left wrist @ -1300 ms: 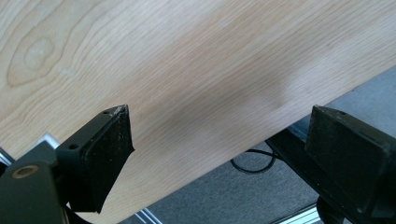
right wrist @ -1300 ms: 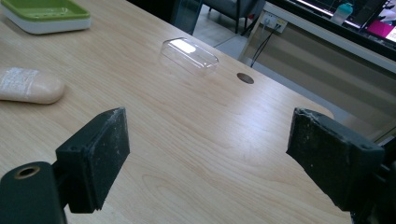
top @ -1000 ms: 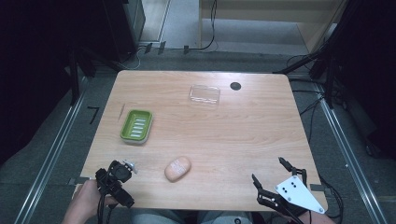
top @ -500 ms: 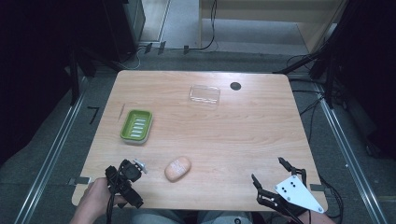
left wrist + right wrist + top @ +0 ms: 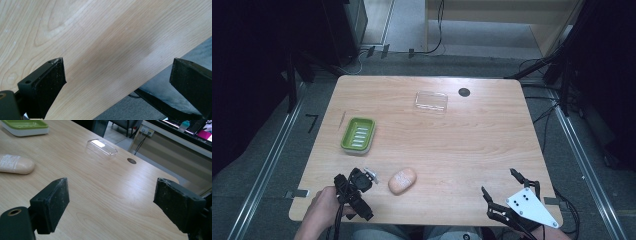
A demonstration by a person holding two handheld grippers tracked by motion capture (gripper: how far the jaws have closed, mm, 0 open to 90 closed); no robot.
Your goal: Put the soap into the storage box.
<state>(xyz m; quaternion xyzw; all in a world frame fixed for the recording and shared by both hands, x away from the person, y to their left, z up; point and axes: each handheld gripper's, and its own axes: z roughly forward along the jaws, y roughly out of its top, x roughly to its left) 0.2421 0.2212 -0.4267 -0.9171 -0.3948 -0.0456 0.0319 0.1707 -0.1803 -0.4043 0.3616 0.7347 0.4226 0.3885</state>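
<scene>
Green soap dish point(image 5: 358, 134); clear lid point(image 5: 431, 101) apart

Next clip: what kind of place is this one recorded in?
Probably a lab or workshop set up for recording, not a home. A bare wooden table stands between metal floor rails, cables trail across the floor behind it, and the surroundings are dark.
</scene>
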